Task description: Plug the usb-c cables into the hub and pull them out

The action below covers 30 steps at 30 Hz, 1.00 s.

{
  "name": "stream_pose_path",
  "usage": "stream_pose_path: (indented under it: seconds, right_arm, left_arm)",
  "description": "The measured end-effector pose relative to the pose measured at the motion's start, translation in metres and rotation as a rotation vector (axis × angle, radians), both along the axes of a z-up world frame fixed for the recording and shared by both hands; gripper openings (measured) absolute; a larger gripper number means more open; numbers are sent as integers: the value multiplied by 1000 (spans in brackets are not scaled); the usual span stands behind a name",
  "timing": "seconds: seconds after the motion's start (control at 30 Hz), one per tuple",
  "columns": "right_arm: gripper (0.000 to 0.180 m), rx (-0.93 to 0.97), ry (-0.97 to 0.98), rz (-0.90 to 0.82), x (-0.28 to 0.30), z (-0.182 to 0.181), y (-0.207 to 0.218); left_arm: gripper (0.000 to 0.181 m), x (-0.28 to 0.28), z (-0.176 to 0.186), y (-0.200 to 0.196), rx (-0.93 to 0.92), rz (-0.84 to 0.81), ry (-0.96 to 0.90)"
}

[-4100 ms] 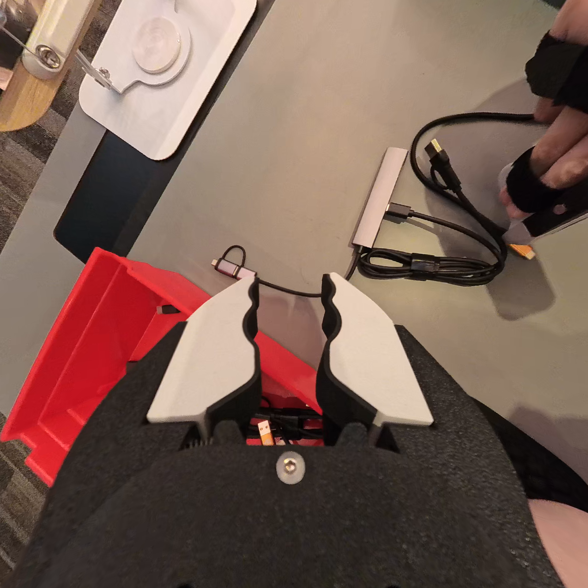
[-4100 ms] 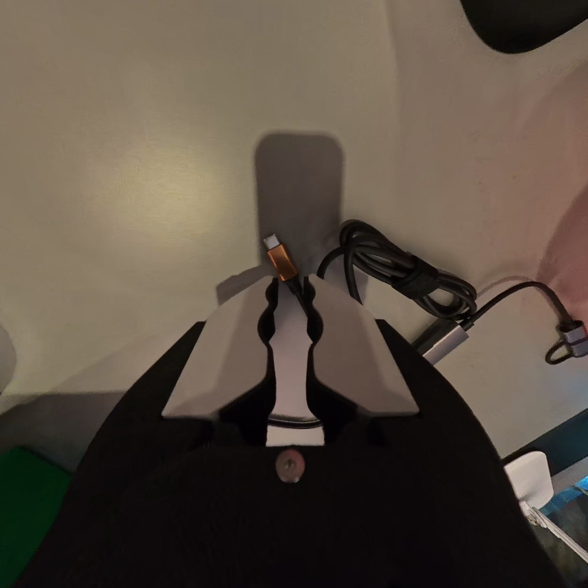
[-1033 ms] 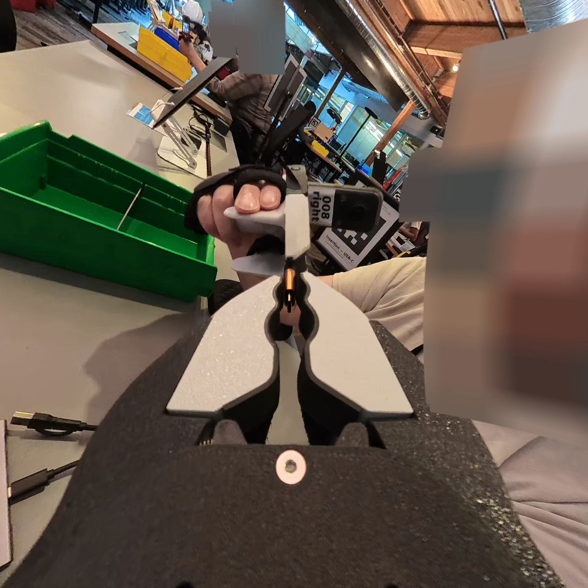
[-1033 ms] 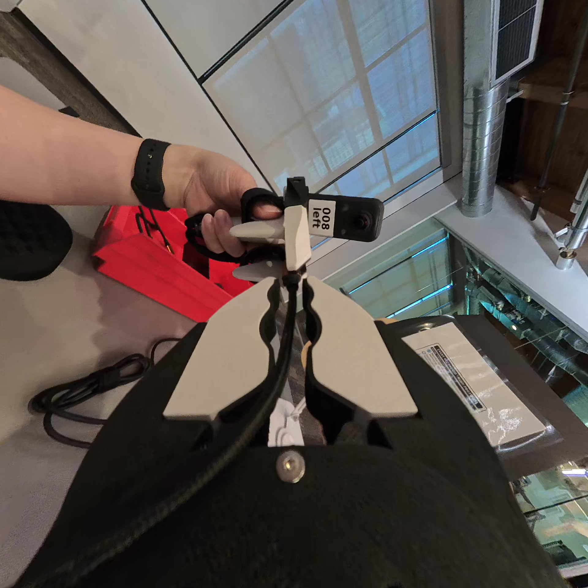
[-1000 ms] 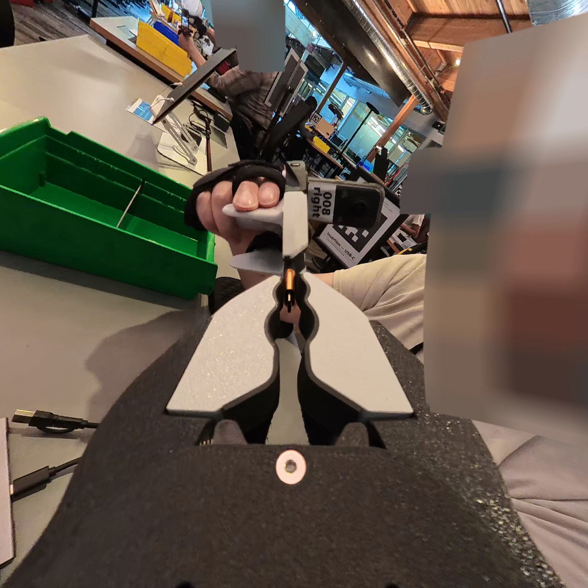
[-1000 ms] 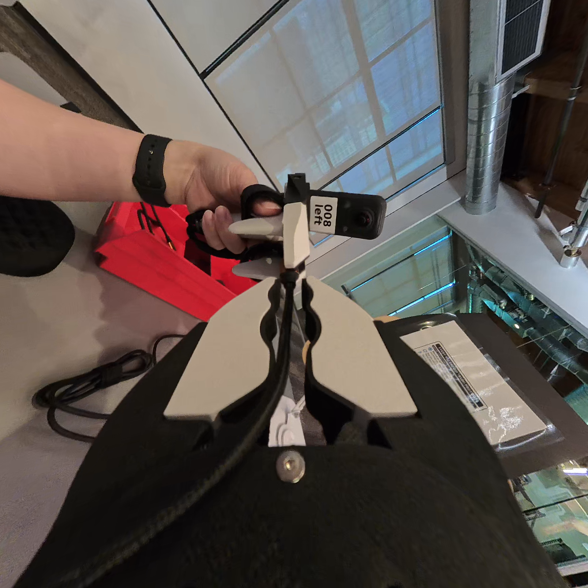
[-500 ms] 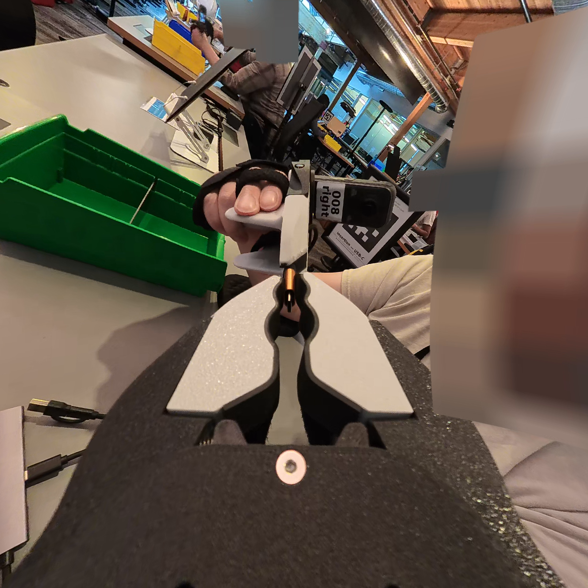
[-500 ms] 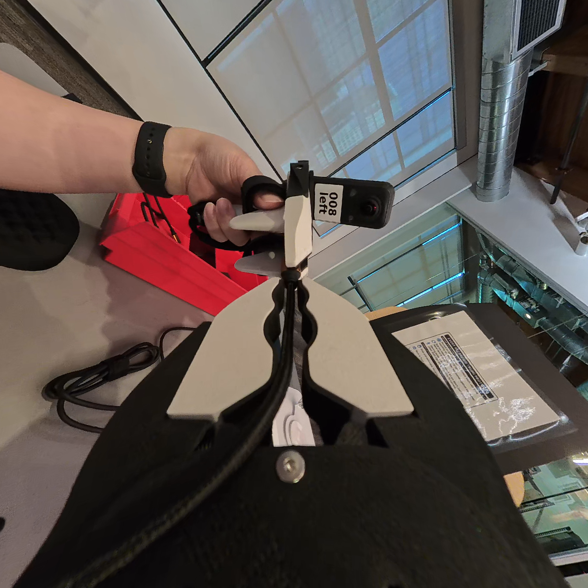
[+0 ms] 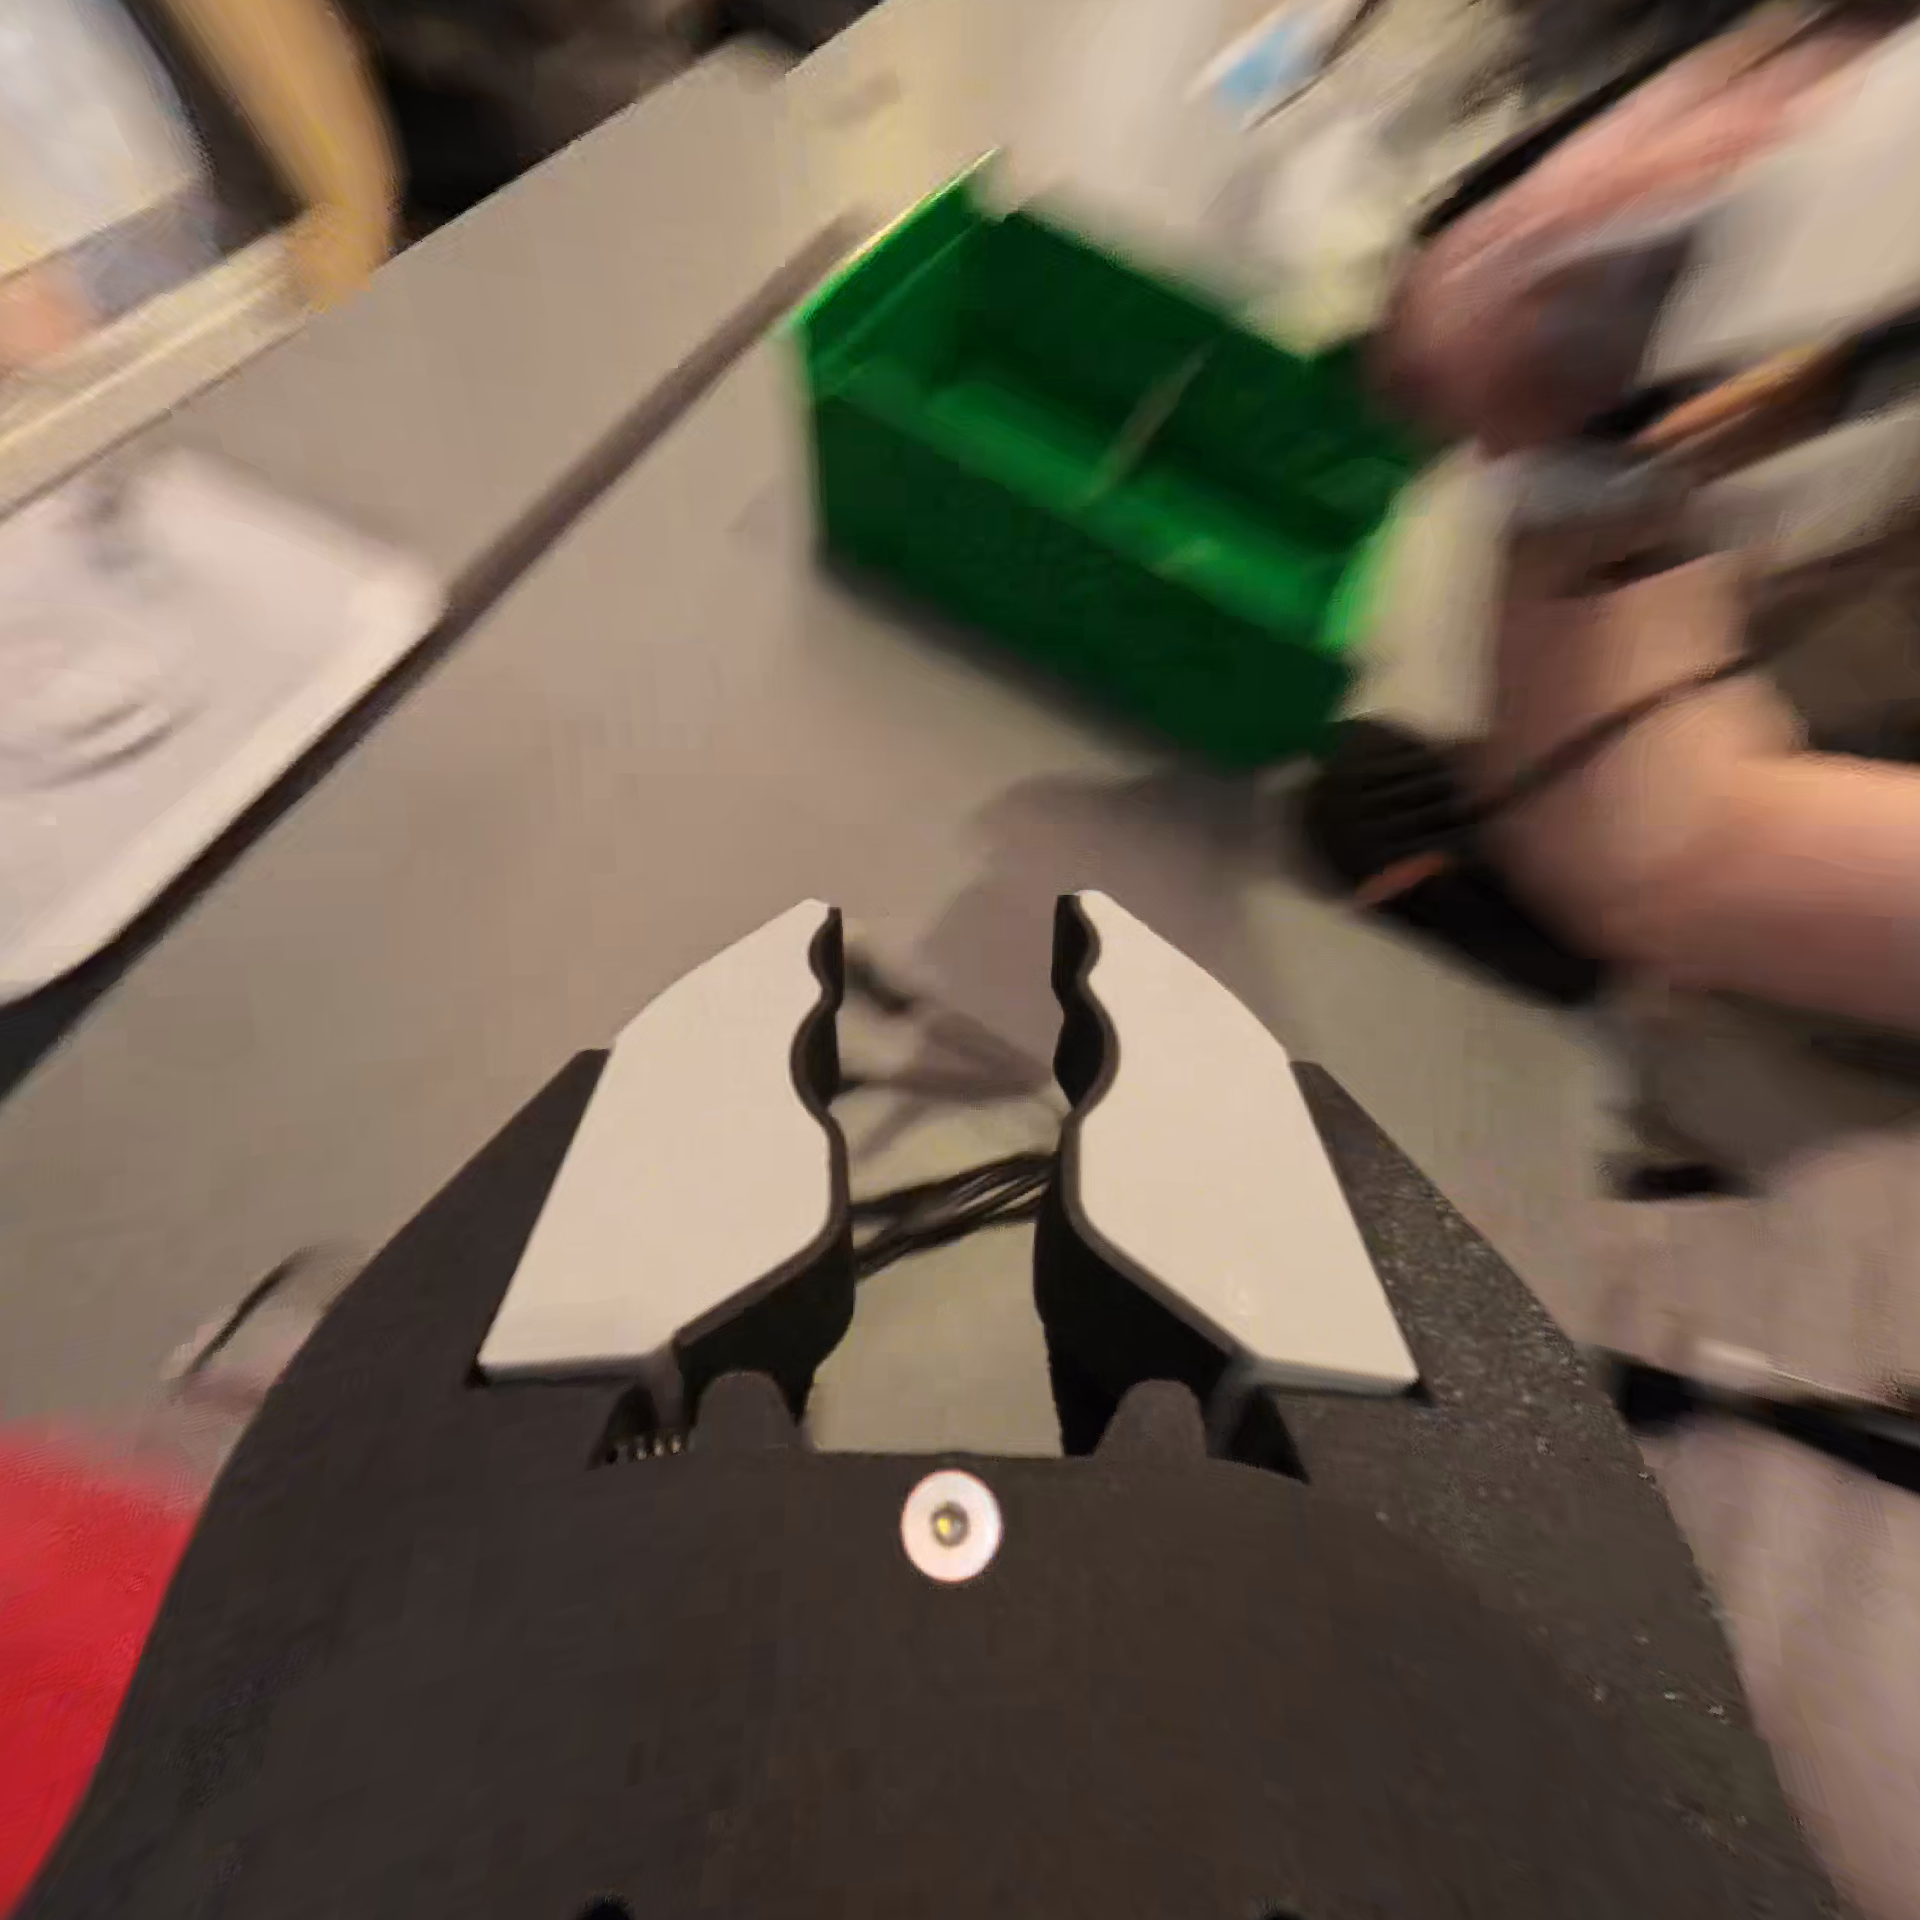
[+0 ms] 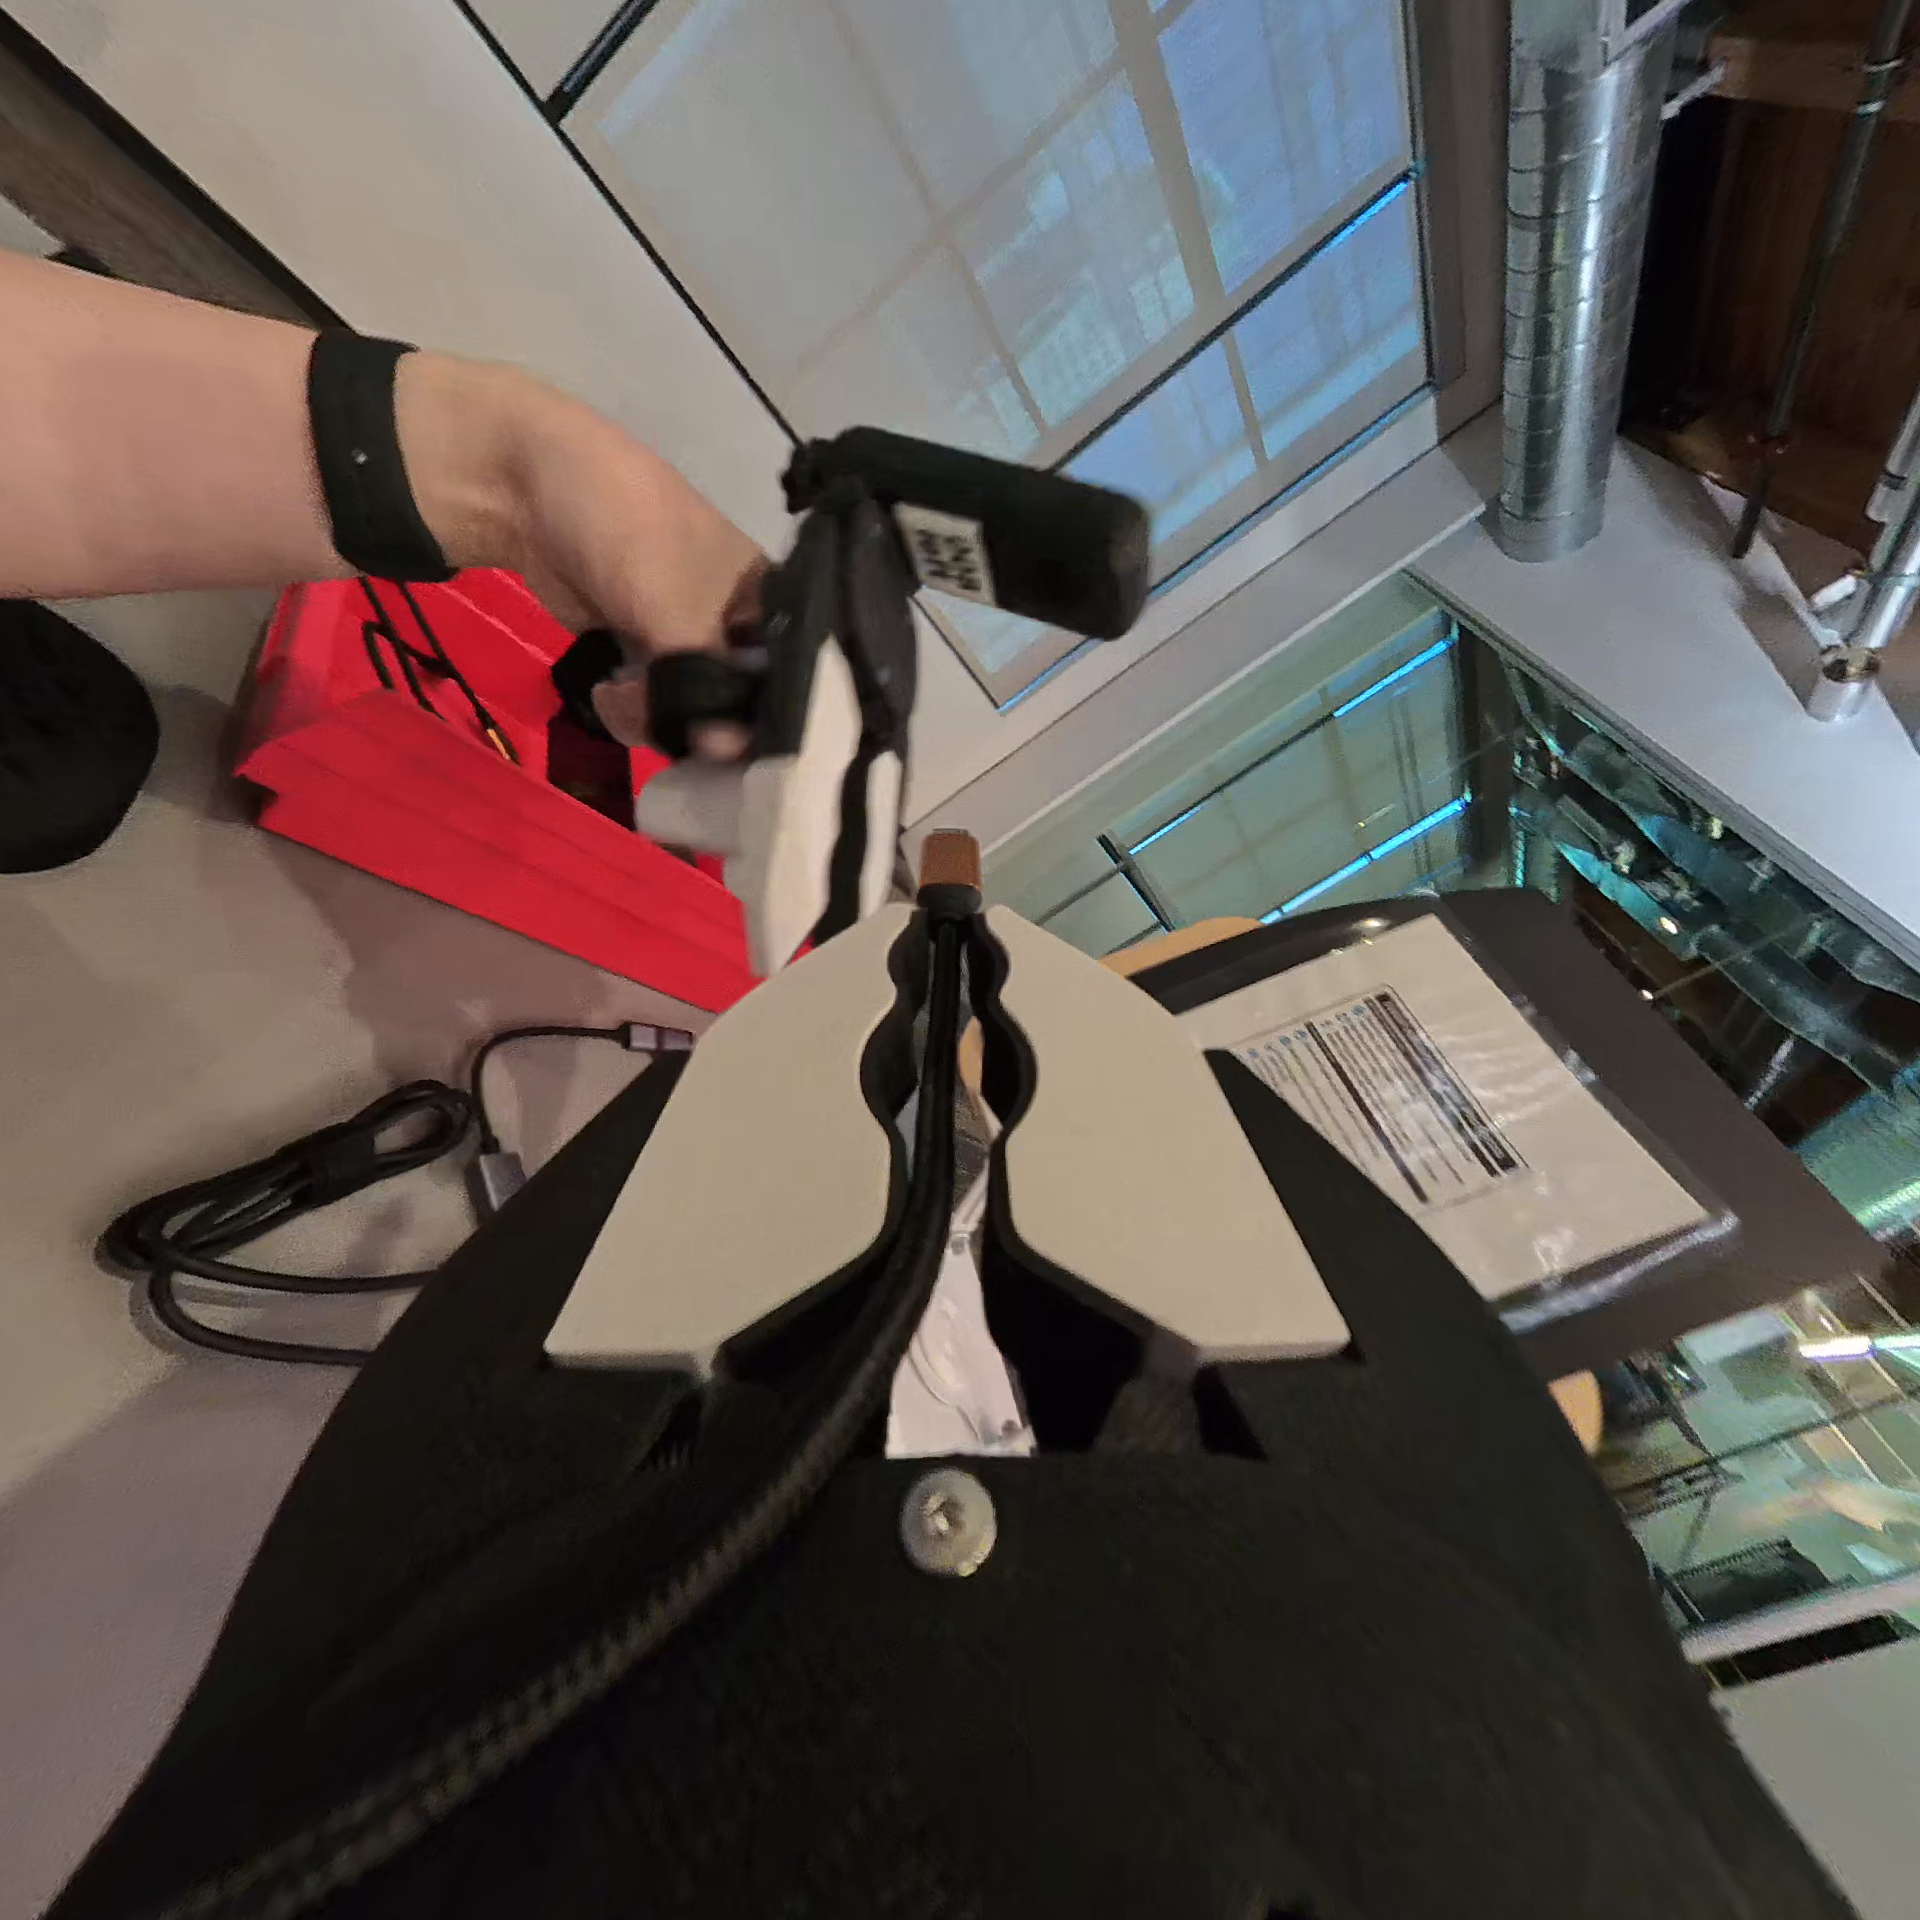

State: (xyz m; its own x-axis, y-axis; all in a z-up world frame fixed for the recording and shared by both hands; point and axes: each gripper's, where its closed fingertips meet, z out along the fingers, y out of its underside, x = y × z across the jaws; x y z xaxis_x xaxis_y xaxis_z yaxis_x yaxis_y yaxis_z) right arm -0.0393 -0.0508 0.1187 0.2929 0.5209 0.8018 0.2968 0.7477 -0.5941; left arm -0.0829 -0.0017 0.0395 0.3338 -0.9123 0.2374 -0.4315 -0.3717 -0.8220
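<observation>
My right gripper [image 10: 945,920] is shut on a black braided usb-c cable [image 10: 925,1122]. Its orange plug [image 10: 948,862] sticks out just past the fingertips, held up in the air. My left gripper [image 9: 945,914] is open and empty, and points down at the grey table [image 9: 520,935]. The left wrist view is heavily blurred. Dark cables [image 9: 956,1184] lie on the table between its fingers. In the right wrist view the left gripper [image 10: 816,894] hangs just left of the orange plug, apart from it. A coiled black cable [image 10: 291,1184] with a grey plug [image 10: 644,1037] lies on the table. I cannot make out the hub.
A green bin [image 9: 1091,499] stands on the table ahead of the left gripper. A red bin [image 10: 468,769] with cables in it stands behind the left hand, and shows at the lower left of the left wrist view [image 9: 62,1558]. A laminated sheet [image 10: 1403,1122] lies at the right.
The left gripper has let go of the orange plug, opened, and swung down toward the table. The right gripper still holds the cable in the air.
</observation>
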Motion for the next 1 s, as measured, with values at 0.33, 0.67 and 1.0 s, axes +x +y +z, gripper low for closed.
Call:
stream_pose_path:
  seconds: [0.33,0.67,1.0]
  right_arm:
    - [8,12,23,-91,41,18,6]
    - [8,33,42,-111,55,26,4]
    - [8,17,16,-126,58,22,8]
  left_arm:
    - [45,-27,-153,34,-86,43,687]
    - [60,-43,-200,36,-126,24,899]
    - [60,-40,-201,40,-129,34,873]
